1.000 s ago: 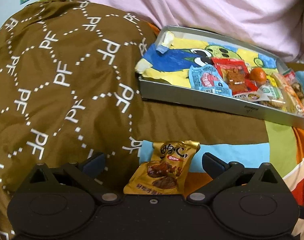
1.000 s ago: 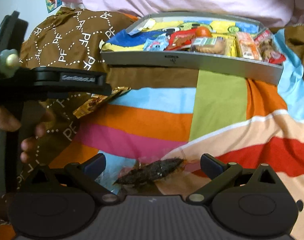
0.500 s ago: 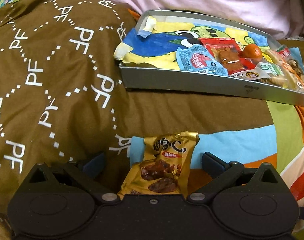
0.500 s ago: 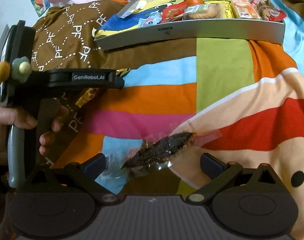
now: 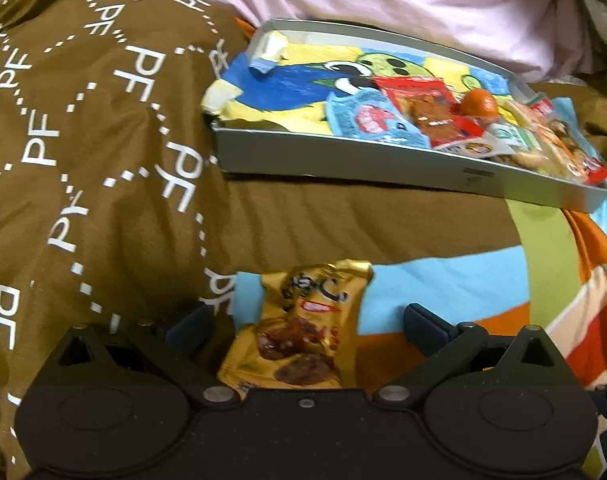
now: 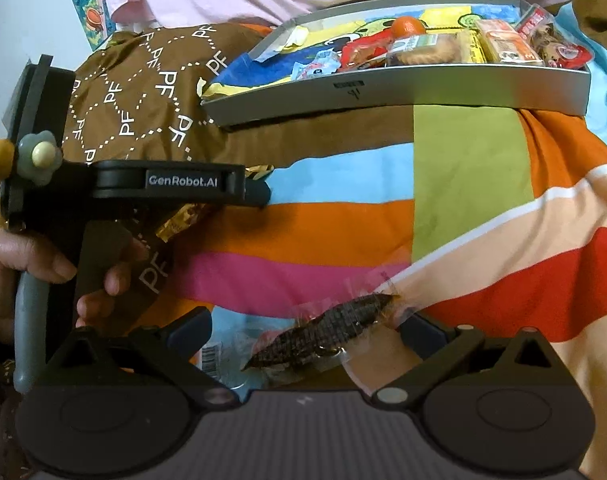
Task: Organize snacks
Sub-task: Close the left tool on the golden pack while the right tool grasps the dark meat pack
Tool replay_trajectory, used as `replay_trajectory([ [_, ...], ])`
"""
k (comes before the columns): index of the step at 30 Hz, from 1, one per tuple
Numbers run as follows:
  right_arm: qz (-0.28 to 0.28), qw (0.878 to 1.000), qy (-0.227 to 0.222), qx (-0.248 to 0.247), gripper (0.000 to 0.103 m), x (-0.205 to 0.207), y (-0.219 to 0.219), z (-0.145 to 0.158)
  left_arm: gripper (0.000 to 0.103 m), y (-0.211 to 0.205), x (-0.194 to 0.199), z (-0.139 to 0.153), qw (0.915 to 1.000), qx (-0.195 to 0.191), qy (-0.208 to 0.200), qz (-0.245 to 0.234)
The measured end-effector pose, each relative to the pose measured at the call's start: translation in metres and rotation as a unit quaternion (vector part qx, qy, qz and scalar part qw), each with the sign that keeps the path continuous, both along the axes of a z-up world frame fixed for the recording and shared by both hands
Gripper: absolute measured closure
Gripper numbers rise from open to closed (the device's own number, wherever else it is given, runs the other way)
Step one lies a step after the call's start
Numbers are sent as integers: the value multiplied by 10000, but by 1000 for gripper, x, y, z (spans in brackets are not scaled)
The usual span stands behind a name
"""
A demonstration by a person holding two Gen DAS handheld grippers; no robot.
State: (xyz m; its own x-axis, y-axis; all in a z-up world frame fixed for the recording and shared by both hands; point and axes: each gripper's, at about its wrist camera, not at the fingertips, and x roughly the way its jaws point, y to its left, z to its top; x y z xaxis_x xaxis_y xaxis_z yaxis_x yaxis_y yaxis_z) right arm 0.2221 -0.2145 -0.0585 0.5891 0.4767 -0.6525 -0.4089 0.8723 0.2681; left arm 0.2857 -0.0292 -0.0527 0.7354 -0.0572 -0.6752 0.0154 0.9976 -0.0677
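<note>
1. The left gripper is wide open around a gold snack packet on the bed, in front of the grey tray.
2. The right gripper is wide open around a clear packet with a dark snack, also in front of the tray.
3. Next, I think, both squeeze shut and lift.
4. The tray's right side is full of snacks; its left side is free.

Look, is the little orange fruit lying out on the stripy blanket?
No, the orange fruit sits inside the grey tray among the snack packets, not on the striped blanket.
</note>
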Motion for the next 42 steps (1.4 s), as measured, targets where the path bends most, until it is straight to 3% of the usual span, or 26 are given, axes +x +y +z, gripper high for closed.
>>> replay_trajectory([
  [4, -13, 10000, -87, -39, 2, 0, 1, 0, 1, -3, 0, 0, 10000, 15, 24, -58],
  [9, -226, 9997, -107, -9, 13, 2, -2, -1, 1, -1, 0, 0, 10000, 13, 36, -89],
  [17, -219, 9995, -193, -90, 43, 2, 1, 0, 1, 2, -16, 0, 9989, -99, -60, -462],
  [20, -201, 9996, -203, -84, 49, 0, 1, -1, 2, -1, -20, -2, 9975, -237, 28, -665],
  [24, -189, 9997, -162, -40, 50, -2, 0, 0, 3, -2, -17, -1, 9983, -132, 10, -567],
  [27, -209, 9996, 144, 142, 46, -2, -5, 2, 3, 4, -13, 0, 9987, -224, 44, -447],
  [32, -229, 9950, 785, 581, 29, -5, -17, 5, 3, 4, -9, 0, 9989, -308, 47, -357],
  [35, -249, 9910, 1024, 820, 25, -3, -20, 2, 3, 3, -7, 0, 9989, -323, 48, -334],
  [39, -288, 9890, 1050, 1002, 27, 2, -22, -3, 5, 4, -2, 0, 9987, -403, 62, -294],
  [42, -341, 9914, 857, 926, 43, 6, -21, -4, 15, 7, -4, 0, 9982, -510, 55, -321],
])
